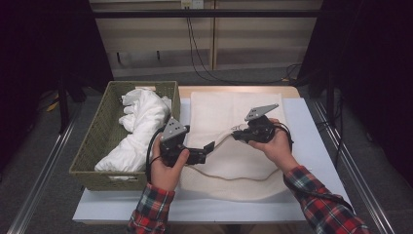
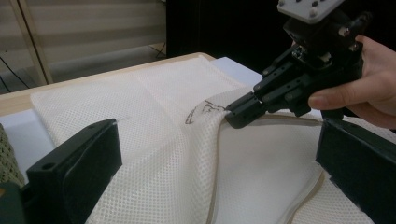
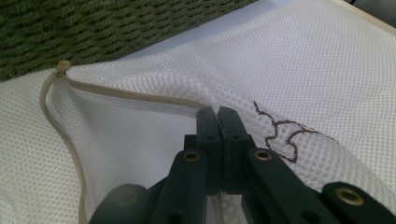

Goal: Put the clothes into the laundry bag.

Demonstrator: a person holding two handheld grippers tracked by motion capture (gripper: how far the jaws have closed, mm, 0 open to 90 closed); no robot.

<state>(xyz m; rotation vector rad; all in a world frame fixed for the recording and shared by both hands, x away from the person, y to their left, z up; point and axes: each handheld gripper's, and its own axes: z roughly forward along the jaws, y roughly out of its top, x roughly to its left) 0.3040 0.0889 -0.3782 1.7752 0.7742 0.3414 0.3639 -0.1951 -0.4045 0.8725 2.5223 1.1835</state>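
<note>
A white mesh laundry bag [image 1: 221, 109] lies flat on the table, with a beige zip edge [image 3: 60, 135] and a small brown embroidered mark [image 3: 280, 135]. My right gripper [image 1: 235, 134] is shut on the bag's upper layer beside the zip and holds that edge raised off the lower layer; the grip shows close up in the right gripper view [image 3: 218, 116] and from the side in the left gripper view [image 2: 239, 115]. My left gripper [image 1: 207, 150] stands open just left of the raised edge. Its jaws are wide apart [image 2: 217, 177], with mesh lying between them untouched.
A green woven basket [image 1: 97, 141] stands at the table's left with bunched white cloth [image 1: 139, 126] in it. The bag rests on a pale board [image 1: 311, 141] over a wooden tabletop. Cables hang against the wall behind.
</note>
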